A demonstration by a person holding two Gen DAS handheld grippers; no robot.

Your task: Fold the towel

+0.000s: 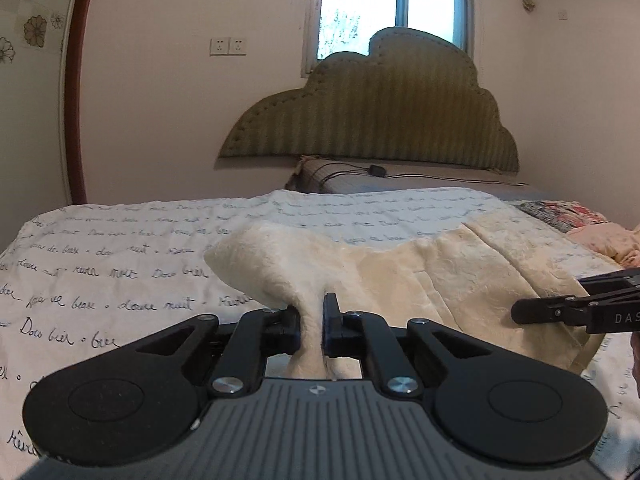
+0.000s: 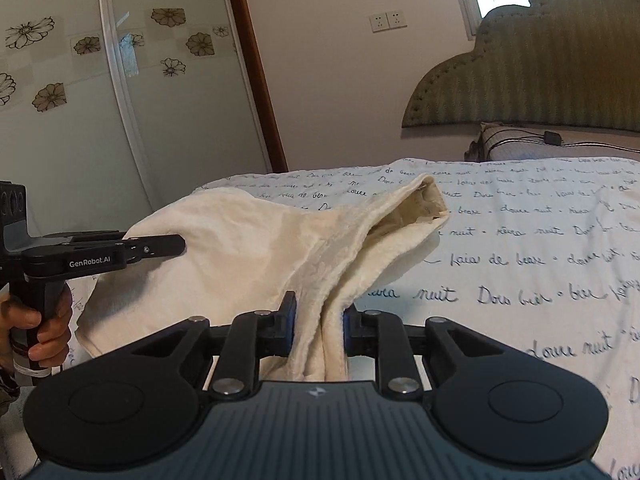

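A cream towel [image 1: 420,276] lies partly lifted over the bed, its near edge bunched up. My left gripper [image 1: 312,328] is shut on one gathered corner of it. My right gripper [image 2: 318,324] is shut on another bunched corner of the towel [image 2: 248,252], which drapes away to a folded end further up the bed. In the left wrist view the right gripper [image 1: 520,312] pokes in from the right edge, against the towel's hem. The left gripper [image 2: 176,246] shows at the left of the right wrist view, pinching the towel, with a hand [image 2: 44,328] on its handle.
The bed carries a white cover [image 1: 104,276] printed with cursive writing. A green cloud-shaped headboard [image 1: 380,116] stands at the far wall below a window [image 1: 392,4]. A pillow with a black cable [image 1: 360,174] lies at the head. Patterned pink bedding [image 1: 588,228] sits at the right. A sliding wardrobe door [image 2: 80,100] stands left.
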